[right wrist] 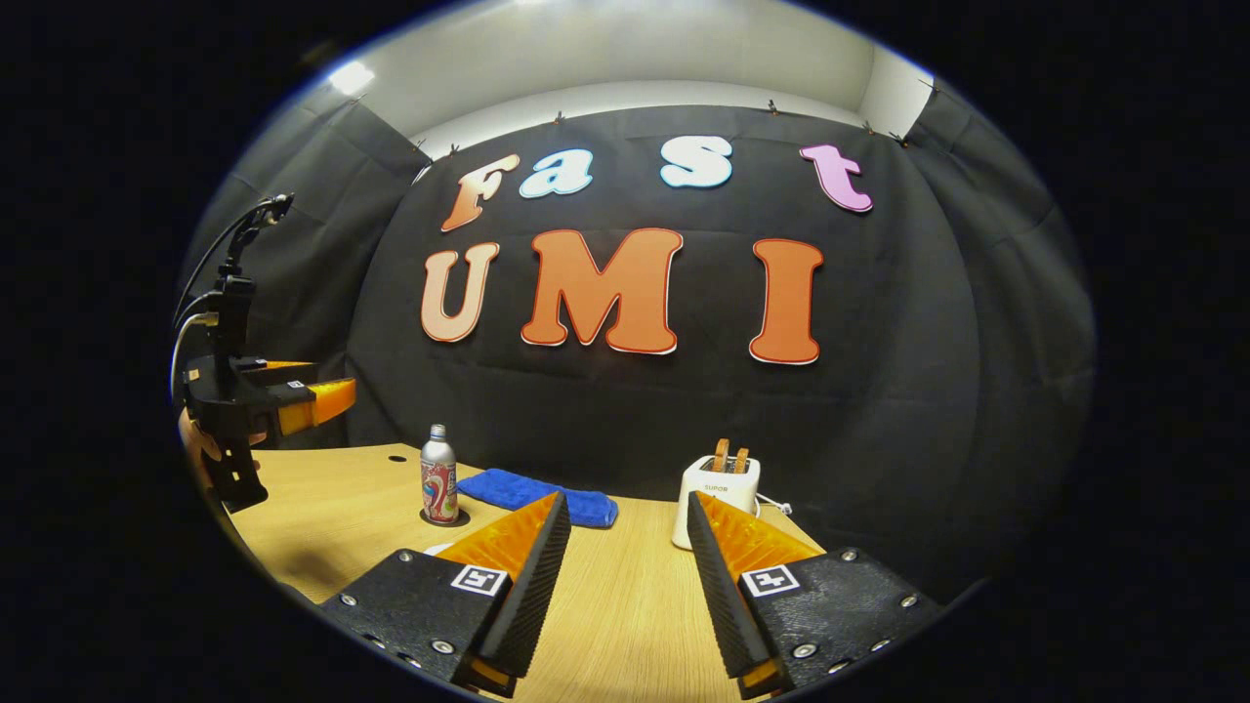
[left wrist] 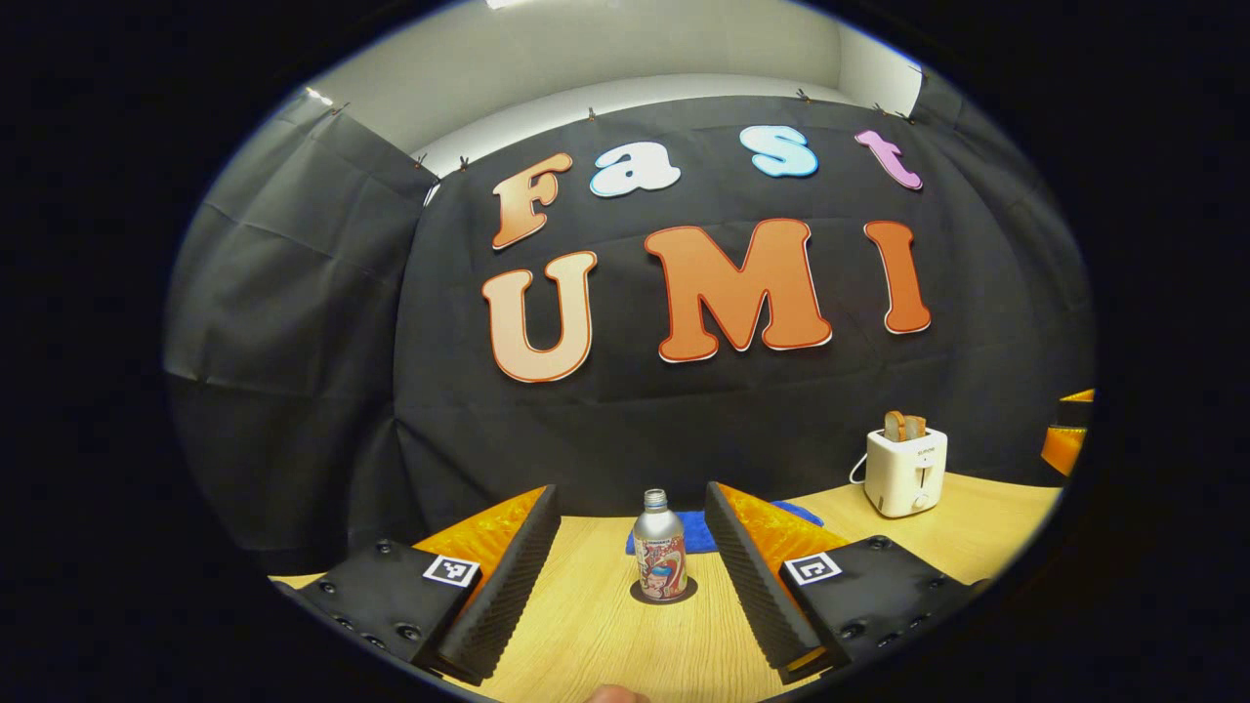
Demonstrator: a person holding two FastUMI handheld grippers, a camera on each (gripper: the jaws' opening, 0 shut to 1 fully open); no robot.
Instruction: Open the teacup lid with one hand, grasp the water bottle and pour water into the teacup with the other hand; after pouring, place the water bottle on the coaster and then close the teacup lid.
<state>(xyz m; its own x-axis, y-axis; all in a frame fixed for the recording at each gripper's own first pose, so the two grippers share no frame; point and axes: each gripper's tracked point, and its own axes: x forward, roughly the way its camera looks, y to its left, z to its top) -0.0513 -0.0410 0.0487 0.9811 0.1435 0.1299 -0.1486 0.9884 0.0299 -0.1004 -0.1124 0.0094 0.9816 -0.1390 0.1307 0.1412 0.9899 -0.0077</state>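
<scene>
— Fingers of the left gripper sat closest to the lens at the bottom of the left gripper view. How did they stand?

— Spread wide, with nothing between them but air. The water bottle stood upright on the wooden table beyond the tips, framed in the gap at about 6 o'clock, untouched by either finger.

— Was the bottle on anything?

— Yes, on a dark round coaster. Behind it lay a blue cloth, and out at 4 o'clock a white toaster held slices of bread.

— And the right gripper?

— Also wide apart and empty in the right gripper view, hovering over bare tabletop. From there the bottle stood at roughly 8 o'clock, the cloth just to its right, the toaster at about 5 o'clock, partly behind the right-hand finger. The left gripper hung off at 9 o'clock above the table's edge, well apart from the bottle.

— The teacup?

— I could not make it out for certain. A pale sliver peeked out beside the right gripper's left-hand finger, too hidden to tell.
</scene>
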